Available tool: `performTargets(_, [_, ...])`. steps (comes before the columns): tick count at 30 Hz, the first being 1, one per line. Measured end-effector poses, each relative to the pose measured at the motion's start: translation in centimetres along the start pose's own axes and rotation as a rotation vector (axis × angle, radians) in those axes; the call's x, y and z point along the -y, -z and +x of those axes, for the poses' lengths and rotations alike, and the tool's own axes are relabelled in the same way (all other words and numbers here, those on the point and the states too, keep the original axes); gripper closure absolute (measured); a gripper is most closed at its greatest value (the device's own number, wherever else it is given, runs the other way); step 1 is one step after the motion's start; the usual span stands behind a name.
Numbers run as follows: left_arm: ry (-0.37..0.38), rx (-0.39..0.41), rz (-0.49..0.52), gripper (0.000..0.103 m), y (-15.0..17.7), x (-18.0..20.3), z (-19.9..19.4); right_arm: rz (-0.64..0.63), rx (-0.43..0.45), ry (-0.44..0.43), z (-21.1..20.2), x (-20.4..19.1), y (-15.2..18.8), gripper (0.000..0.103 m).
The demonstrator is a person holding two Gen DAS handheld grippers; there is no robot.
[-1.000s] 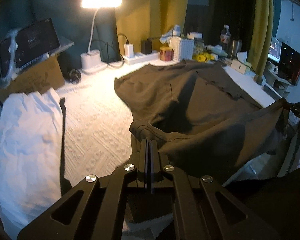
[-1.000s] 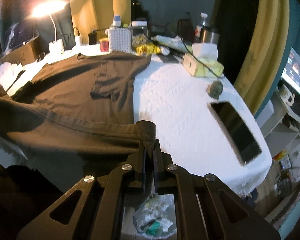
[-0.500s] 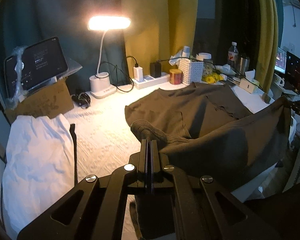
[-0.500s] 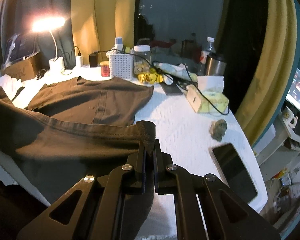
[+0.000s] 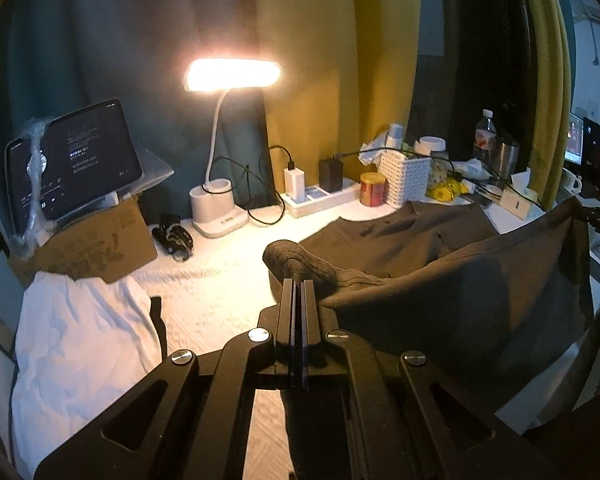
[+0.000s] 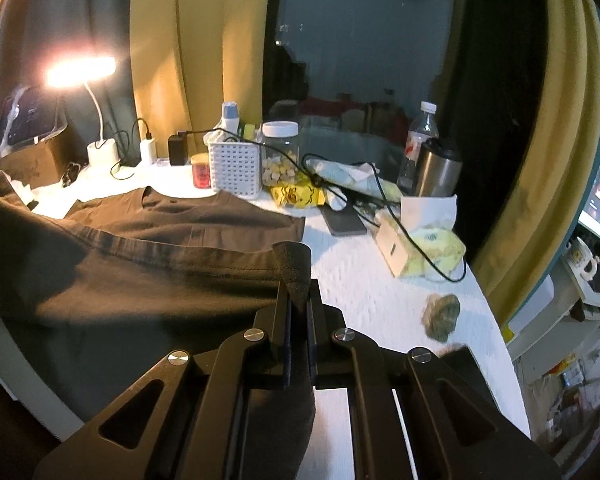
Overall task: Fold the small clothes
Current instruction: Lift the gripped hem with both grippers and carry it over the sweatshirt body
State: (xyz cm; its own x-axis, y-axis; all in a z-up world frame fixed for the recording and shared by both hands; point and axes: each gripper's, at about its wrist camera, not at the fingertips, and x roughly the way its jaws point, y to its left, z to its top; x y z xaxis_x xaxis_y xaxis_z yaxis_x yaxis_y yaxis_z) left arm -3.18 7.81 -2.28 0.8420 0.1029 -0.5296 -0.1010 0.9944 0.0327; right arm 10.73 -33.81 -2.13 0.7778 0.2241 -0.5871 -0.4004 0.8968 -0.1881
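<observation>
Counter (image 6: 364,280), draped in white textured cloth, carries the dark brown T-shirt (image 6: 188,220), whose collar end lies flat near the white basket (image 6: 236,168) while its hem end hangs lifted toward the viewer, long axis running from collar out to hem. Soft, light and limp, the fabric sags between the 2 held corners, so it is best taken at the hem corners and kept taut. Left hand-held gripper (image 5: 298,292) and right hand-held gripper (image 6: 296,296) each have their fingers closed tight on a bunched hem corner.
</observation>
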Motion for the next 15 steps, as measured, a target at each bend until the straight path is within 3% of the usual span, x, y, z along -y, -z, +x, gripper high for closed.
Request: performTargets(15, [-0.034,0.041,0.080,0.103,-4.7,-2.4,5.4,-0.001,0.034,0.003,5.3,0.0,-4.4,0.096])
